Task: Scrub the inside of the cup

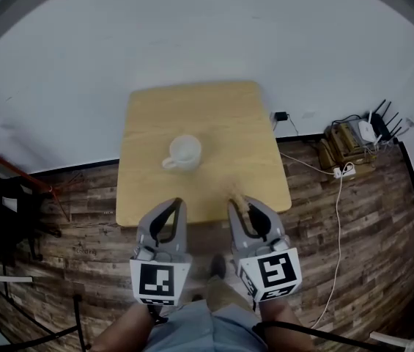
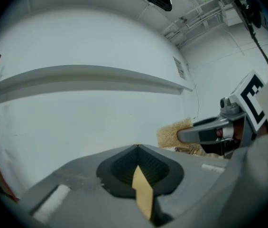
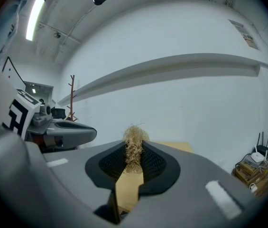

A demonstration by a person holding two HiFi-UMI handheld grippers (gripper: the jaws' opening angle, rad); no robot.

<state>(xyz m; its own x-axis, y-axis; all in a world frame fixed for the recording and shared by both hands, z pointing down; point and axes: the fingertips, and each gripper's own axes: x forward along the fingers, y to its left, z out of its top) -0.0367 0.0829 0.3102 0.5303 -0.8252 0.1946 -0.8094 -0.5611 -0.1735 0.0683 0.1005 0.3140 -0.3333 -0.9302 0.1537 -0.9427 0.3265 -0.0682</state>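
A white cup (image 1: 184, 152) stands mouth up on a light wooden table (image 1: 228, 116), its handle turned toward the near left, while a person holds 2 grippers at the table edge nearest the camera. On the camera's side of the cup and slightly left of it, the left gripper (image 1: 179, 202) has its jaws pressed together with nothing between them. On the camera's side of the cup and to its right, the right gripper (image 1: 234, 199) is clamped on a tuft of straw-coloured scrubbing fibre (image 3: 134, 148) that pokes out past the jaw tips. Both grippers are apart from the cup, so this looks like the approach, with no scrubbing begun. To do it well, the left gripper would likely need to part its jaws and steady the cup at the handle or at the rim on the cup's left side before the fibre goes in. The cup looks light and could slide or tip on the smooth wood. The right gripper, pointing almost level, would have to tip downward to enter the cup's mouth from above. It should then sweep the fibre around the inner wall and down to the base while clamping firmly, since loose fibre could pull free. Count: 1 cup, 1 table, 1 scrubbing tuft and 2 grippers, 1 loaded and 1 empty.
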